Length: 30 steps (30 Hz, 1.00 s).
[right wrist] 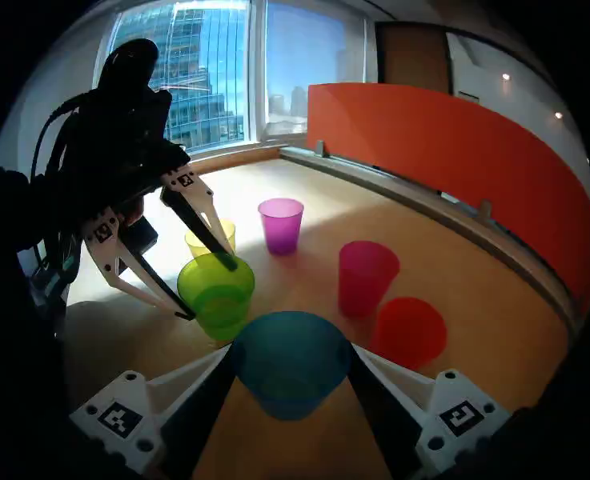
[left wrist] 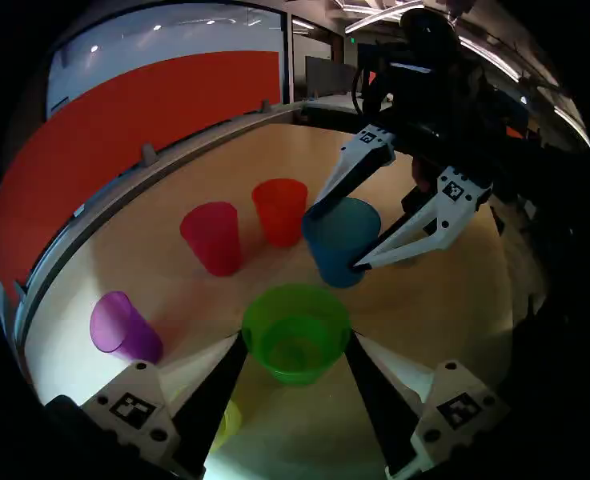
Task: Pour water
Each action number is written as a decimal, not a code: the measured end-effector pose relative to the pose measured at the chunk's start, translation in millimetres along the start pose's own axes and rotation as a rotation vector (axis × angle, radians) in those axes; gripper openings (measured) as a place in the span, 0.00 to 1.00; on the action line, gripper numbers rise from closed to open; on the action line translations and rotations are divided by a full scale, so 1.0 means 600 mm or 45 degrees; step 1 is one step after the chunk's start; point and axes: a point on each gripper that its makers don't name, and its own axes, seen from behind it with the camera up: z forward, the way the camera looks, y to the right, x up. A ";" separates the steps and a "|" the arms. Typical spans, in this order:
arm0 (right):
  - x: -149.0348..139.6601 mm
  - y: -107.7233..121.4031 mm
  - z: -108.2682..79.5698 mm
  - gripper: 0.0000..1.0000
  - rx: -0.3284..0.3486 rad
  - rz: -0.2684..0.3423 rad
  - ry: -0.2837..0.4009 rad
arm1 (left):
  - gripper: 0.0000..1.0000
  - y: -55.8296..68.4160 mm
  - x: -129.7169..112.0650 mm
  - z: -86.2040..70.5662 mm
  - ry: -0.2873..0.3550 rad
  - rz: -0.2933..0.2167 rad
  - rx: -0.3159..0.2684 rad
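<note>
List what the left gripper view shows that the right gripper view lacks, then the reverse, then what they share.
Left gripper view: ceiling strip lights and the right gripper seen from the front, jaws pressed on the blue cup. Right gripper view: sunlit windows with towers outside, and the left gripper from the front, jaws pressed on the green cup. Shared: both those cups, the red cup, pink cup, purple cup, yellow cup, the orange panel and the wooden table.

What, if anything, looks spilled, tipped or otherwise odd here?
Nothing stands out: the green cup in the left claw and the blue cup in the right claw are upright, and the table shows no spill.
</note>
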 end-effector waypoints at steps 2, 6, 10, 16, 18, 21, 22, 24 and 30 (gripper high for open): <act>-0.002 0.001 0.002 0.94 0.000 0.002 -0.002 | 0.86 -0.002 -0.002 0.003 -0.001 -0.003 0.000; -0.008 0.004 0.006 0.94 -0.004 0.007 -0.009 | 0.86 -0.003 -0.006 0.008 -0.002 -0.012 -0.003; -0.015 0.006 0.011 0.94 -0.007 0.015 -0.017 | 0.86 -0.002 -0.009 0.011 0.000 -0.014 -0.009; -0.024 0.004 0.016 0.94 -0.007 0.016 -0.024 | 0.86 -0.003 -0.012 0.012 0.008 -0.017 -0.015; -0.027 0.003 0.016 0.94 -0.007 0.014 -0.027 | 0.86 -0.002 -0.013 0.012 0.011 -0.020 -0.017; -0.033 0.002 0.014 0.94 -0.010 0.008 -0.031 | 0.86 0.000 -0.017 0.011 0.010 -0.017 -0.020; -0.034 0.002 0.013 0.94 -0.012 0.004 -0.030 | 0.86 0.001 -0.018 0.010 0.010 -0.014 -0.021; -0.038 0.001 0.011 0.94 -0.016 -0.005 -0.030 | 0.86 0.002 -0.021 0.009 0.009 -0.008 -0.024; -0.049 0.002 0.007 0.94 -0.033 -0.019 -0.034 | 0.86 0.003 -0.023 0.009 0.016 -0.016 -0.027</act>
